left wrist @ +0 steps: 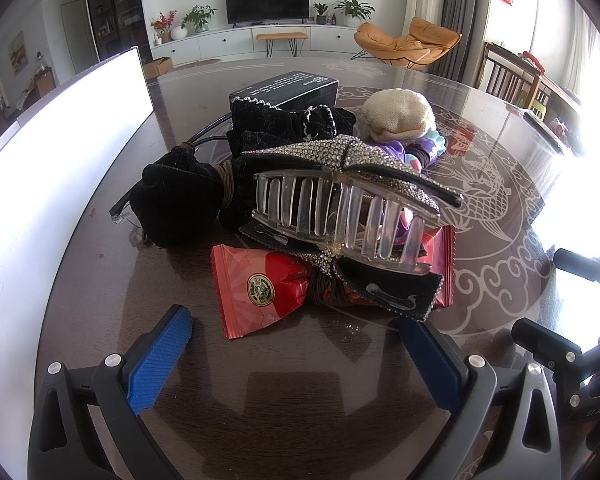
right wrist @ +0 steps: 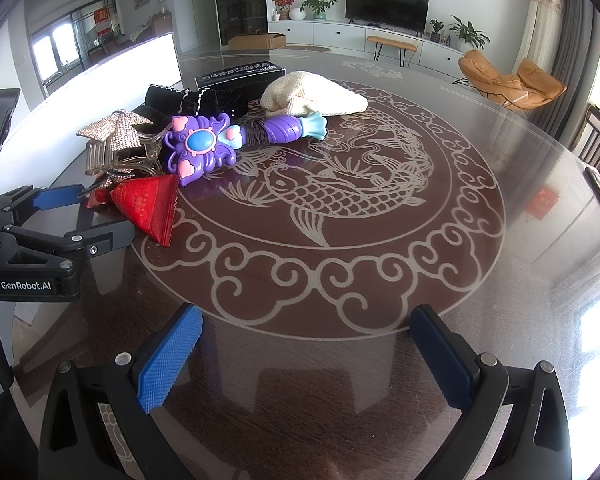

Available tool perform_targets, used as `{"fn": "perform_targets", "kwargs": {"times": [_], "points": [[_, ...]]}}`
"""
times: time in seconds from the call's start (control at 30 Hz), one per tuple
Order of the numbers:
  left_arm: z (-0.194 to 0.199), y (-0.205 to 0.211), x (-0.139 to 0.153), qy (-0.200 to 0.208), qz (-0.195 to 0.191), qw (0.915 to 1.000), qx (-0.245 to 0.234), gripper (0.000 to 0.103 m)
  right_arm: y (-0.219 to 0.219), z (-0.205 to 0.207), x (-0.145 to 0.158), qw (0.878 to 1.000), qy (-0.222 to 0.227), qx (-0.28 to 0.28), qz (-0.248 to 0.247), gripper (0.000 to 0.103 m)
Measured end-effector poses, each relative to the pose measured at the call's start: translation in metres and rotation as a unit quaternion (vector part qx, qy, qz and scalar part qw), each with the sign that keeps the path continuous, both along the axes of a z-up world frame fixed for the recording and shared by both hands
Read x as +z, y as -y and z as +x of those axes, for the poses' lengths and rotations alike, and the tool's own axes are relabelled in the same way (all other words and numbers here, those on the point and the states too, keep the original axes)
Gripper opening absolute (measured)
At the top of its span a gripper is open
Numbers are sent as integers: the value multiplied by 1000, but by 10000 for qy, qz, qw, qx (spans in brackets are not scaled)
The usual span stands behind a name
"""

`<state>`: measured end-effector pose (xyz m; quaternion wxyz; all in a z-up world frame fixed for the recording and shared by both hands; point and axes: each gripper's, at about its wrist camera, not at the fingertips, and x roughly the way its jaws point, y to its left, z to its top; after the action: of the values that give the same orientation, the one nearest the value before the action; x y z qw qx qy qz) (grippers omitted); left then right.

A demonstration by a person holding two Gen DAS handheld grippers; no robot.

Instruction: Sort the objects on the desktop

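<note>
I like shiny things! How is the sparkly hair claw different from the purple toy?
The hair claw has clear plastic teeth and a rhinestone bow; the purple toy is solid, with pink hearts and a blue gem. The claw sits atop the pile; the toy lies flat at its edge. Neither gripper holds them.

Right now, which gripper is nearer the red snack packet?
Left. The left gripper sits right before the red snack packet; the right gripper is farther off, to its right.

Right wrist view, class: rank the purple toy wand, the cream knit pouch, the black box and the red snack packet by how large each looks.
1. Purple toy wand
2. Cream knit pouch
3. Black box and red snack packet: too alike to rank; the box is farther away and partly hidden.
</note>
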<state>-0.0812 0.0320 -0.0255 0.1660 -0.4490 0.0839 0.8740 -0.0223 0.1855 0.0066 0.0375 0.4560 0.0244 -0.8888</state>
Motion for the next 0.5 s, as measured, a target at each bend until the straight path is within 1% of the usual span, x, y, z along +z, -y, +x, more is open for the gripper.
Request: {"fn": "perform_targets", "kwargs": {"times": [0.5], "points": [[-1,1,0,0,1,10000,-8,103,0,0,0,10000,-1,2,-2,103]]}}
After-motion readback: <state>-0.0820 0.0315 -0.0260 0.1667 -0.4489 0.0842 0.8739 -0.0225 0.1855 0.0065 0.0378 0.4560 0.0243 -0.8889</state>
